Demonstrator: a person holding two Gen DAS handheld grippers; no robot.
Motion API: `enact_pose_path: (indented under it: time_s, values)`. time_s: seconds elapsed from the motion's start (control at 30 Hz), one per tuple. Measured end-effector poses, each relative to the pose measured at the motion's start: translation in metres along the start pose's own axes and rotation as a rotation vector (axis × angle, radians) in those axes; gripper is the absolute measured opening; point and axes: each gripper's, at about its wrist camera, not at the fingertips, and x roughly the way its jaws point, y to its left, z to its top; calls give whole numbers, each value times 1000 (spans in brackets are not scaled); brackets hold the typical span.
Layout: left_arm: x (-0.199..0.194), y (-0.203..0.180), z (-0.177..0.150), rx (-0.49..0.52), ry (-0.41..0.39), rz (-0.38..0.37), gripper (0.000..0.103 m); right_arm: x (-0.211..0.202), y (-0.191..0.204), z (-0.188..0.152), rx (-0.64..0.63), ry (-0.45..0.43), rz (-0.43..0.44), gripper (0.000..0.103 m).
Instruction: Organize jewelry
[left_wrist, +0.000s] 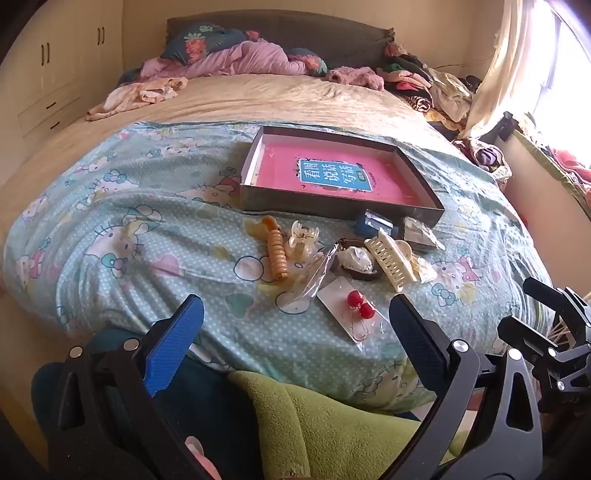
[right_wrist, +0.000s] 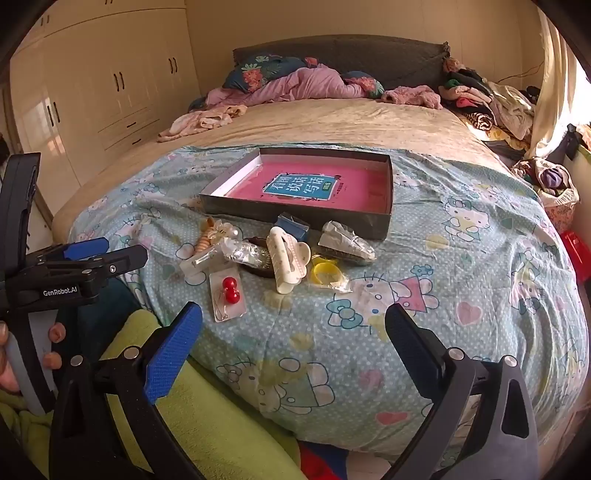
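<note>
We hold both grippers — left gripper (left_wrist: 295, 332) and right gripper (right_wrist: 293, 339) — with jaws spread wide, empty, touching nothing. The jewelry pile (right_wrist: 273, 254) lies on the bed (right_wrist: 461, 258) at twelve o'clock, just before the grey box (right_wrist: 299, 184).

Dark ring (right_wrist: 264, 267) half under clip (right_wrist: 286, 258)

Tray (left_wrist: 334, 205) on bed (left_wrist: 155, 236); hair clips (left_wrist: 391, 260) and earring card (left_wrist: 351, 314) lie before it, card nearest the bed's foot.
</note>
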Motion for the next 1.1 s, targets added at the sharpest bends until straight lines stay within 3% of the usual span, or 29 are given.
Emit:
enact_pose_path:
  time_s: [1.1]
  values:
    - [-10,-4,0,11,-22,-3,94,-10,8,2,-29,-29,9,99]
